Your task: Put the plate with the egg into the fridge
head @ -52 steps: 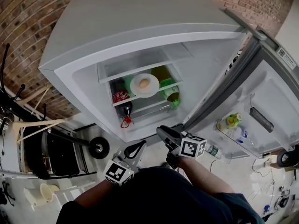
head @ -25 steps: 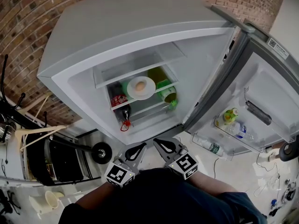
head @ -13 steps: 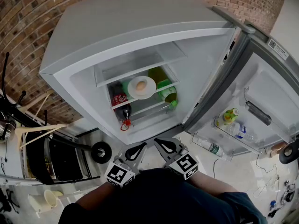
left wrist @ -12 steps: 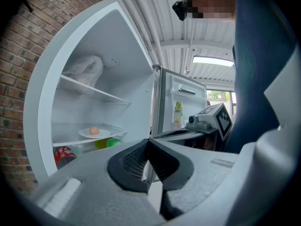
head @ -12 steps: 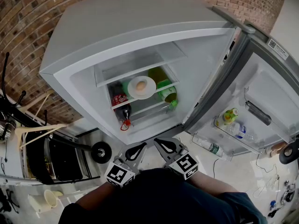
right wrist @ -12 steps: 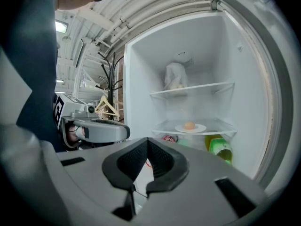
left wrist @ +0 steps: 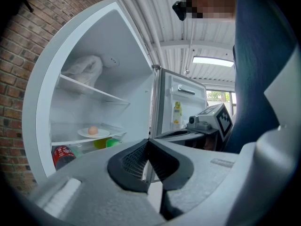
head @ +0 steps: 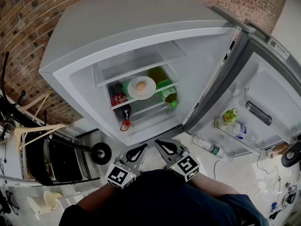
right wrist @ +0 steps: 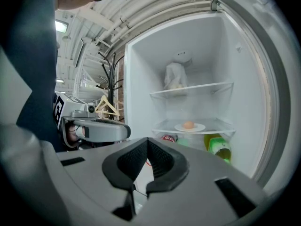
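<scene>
Where plate (right wrist: 190, 127) rests on shelf (right wrist: 222, 122), bottles (right wrist: 217, 148) below.

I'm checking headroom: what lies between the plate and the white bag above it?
One shelf, on which the bag sits. Below it there is only bare air down to the egg on the plate. The right gripper view shows this.

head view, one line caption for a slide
Plate with the egg on a shelf of the open fridge; left hand-held gripper and right hand-held gripper shut and empty in front of it.
</scene>
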{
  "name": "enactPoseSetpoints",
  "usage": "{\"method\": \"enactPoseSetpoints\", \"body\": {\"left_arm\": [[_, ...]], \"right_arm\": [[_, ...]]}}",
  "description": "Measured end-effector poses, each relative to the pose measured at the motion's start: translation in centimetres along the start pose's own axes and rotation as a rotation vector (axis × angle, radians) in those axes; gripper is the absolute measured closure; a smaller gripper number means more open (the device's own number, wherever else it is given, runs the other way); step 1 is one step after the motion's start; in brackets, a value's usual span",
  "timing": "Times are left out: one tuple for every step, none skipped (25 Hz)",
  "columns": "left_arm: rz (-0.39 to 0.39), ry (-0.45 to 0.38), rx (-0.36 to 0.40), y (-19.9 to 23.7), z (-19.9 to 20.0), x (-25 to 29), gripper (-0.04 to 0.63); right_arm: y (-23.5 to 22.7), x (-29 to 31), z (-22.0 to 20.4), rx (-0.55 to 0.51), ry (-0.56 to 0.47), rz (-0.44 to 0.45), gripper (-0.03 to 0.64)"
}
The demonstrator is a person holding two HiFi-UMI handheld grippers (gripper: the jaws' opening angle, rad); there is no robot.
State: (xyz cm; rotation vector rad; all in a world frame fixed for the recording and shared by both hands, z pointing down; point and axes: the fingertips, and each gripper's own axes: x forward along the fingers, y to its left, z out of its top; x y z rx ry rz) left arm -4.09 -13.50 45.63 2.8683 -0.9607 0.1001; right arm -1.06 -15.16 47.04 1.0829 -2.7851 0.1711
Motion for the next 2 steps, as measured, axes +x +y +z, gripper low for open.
{"method": "enactPoseSetpoints", "body": {"left_arm": [[-0.001,0.001,0.001,-0.03,-0.02,0.03,0.591],[-0.001,0.002,0.002,-0.07,-0.03,0.06,0.591]], "right_arm": [[-0.02,-0.04,-0.05,0.000,0.001,-0.001,0.607],[-0.04,-0.08,-0.10,-0.001,0.001,-0.001,0.606]]}}
